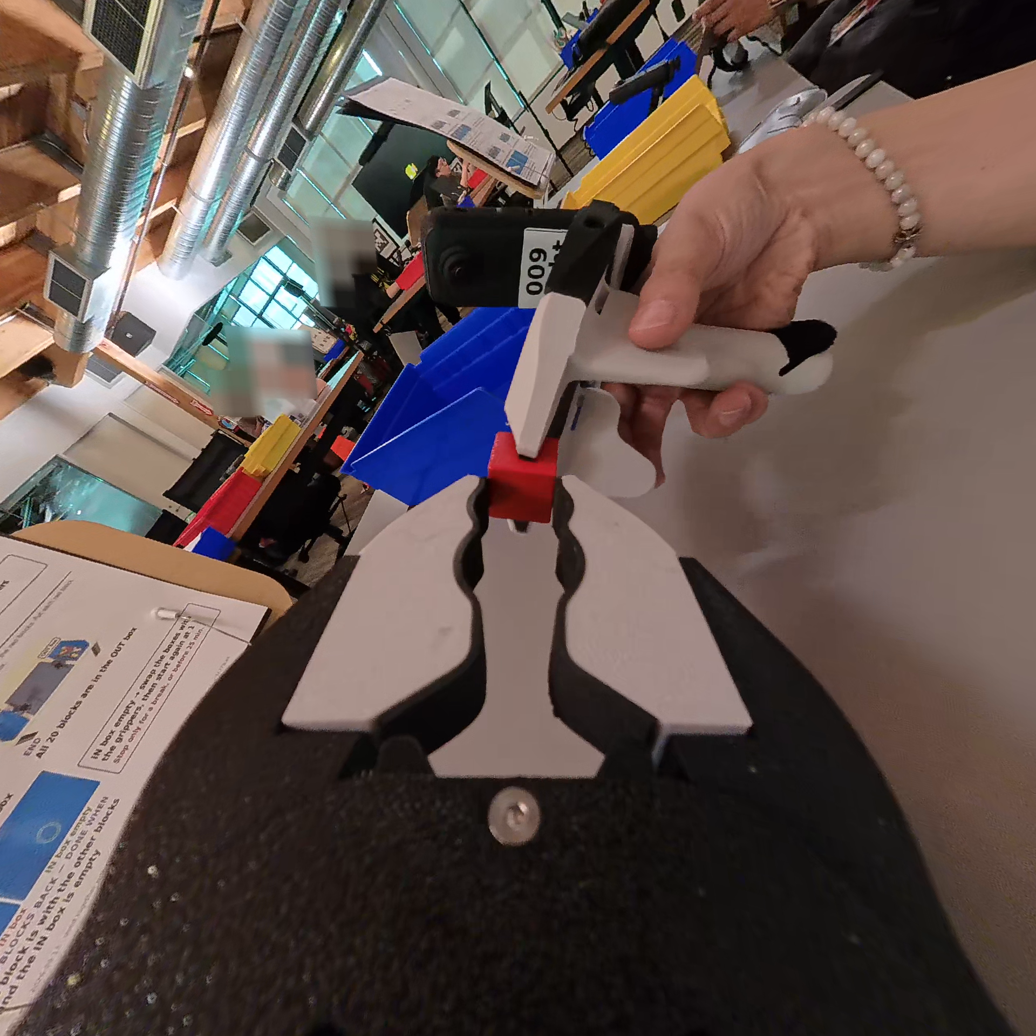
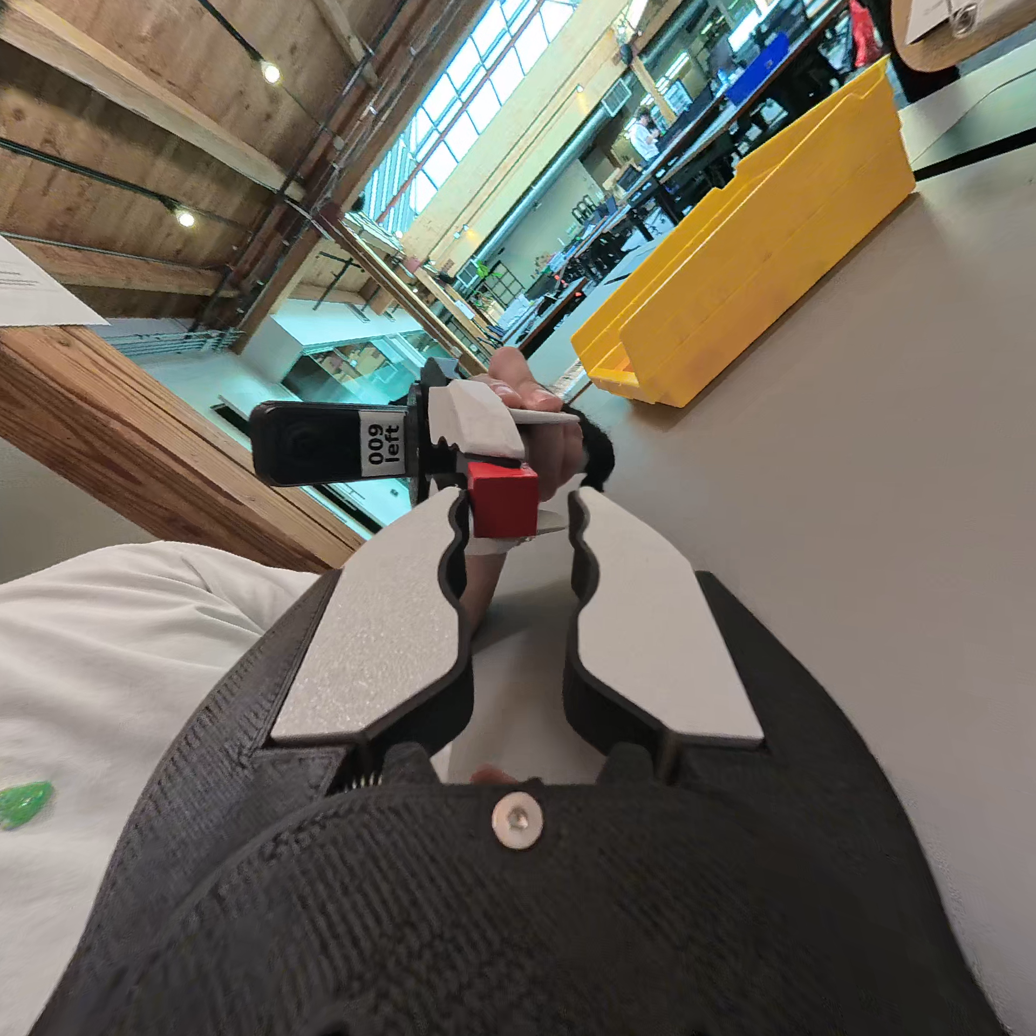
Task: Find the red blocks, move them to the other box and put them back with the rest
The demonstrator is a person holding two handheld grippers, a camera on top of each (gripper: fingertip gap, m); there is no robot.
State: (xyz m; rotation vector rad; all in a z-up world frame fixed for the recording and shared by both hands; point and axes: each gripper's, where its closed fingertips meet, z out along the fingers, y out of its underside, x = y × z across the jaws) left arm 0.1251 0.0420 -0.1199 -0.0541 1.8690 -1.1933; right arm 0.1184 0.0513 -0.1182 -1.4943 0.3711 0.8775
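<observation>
A small red plastic cube [image 1: 518, 488] is held in mid-air above the pale grey tabletop [image 2: 841, 560], clamped between the black-lined pads of the left gripper [image 1: 521, 496]. That gripper's pale fingers are drawn in narrow and press on two opposite faces of the cube. The right gripper [image 2: 518, 499] straddles the same cube across its other pair of faces and is only part-way closed. In the right wrist view, its left finger [image 2: 403, 588] sits against the block while a clear gap separates the block from its right finger [image 2: 628, 588], so it does not have hold of anything yet. From the left wrist view one of its fingertips seems to rest on the cube's top face, though the angle is too steep to be sure it bears any load. This looks like a hand-over from one claw to the other, and the main risk is timing. If the left gripper lets go before the right one has closed on both sides, the cube will drop to the table and may bounce away from the stacked blue plastic bins [image 1: 426, 448] and the yellow plastic bin [image 2: 757, 269]. With one pad touching first, the closing push could also twist the cube in the left grip, or catch it by an edge so that it squirts out.
</observation>
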